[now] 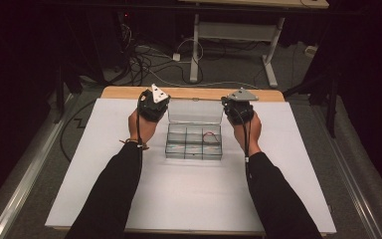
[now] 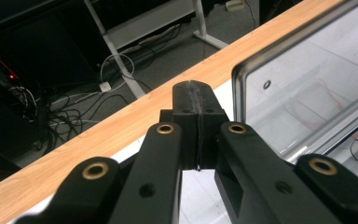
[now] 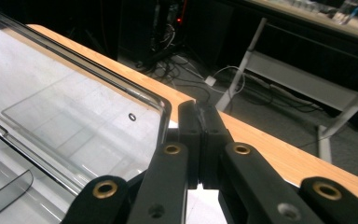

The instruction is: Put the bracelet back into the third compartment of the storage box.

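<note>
White board covers the table [image 1: 189, 199], with a wood strip along its far edge and cables on the dark floor beyond. Left of centre in the high view, the left gripper [image 1: 155, 103] sits beside the upright lid's left corner; its jaws are pressed together with nothing between them, the forearm reaching up from the lower left. At frame centre lies the clear box [image 1: 194, 142], lid raised, a red wire in one right-hand compartment. Right of it, the right gripper [image 1: 236, 107] is likewise closed and empty beside the lid's right corner, its forearm rising from the lower right.
</note>
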The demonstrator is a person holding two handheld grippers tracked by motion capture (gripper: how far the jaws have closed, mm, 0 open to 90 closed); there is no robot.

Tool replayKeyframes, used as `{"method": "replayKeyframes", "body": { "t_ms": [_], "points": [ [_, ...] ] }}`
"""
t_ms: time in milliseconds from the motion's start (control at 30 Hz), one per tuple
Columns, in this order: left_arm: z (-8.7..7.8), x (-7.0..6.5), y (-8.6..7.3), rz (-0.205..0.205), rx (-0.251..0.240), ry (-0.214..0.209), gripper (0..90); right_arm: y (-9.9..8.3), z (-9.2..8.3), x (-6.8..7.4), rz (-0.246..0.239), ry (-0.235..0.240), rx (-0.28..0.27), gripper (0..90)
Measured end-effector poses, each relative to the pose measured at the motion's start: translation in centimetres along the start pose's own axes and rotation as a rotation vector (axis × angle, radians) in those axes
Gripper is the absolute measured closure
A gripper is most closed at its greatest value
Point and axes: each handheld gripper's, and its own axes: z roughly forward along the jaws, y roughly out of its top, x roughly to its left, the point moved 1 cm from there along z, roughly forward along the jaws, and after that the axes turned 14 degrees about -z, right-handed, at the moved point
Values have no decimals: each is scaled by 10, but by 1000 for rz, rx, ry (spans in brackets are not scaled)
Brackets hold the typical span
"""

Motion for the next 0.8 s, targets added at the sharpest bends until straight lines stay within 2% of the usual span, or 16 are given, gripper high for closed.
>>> {"method": "replayKeyframes", "body": {
  "t_ms": [233, 400, 600, 800],
  "points": [
    [-5, -5, -4, -10, -15, 23, 878, 0, -5, 8, 8, -52, 3, 900],
    [-8, -7, -7, -30, -25, 26, 878, 0, -8, 10, 22, -61, 12, 900],
    [-10, -9, -9, -27, -27, 35, 878, -1, -13, 16, 4, -89, 24, 900],
    [-14, -10, -12, -15, -37, 35, 878, -1, -17, 20, 19, -102, 36, 900]
  ]
}}
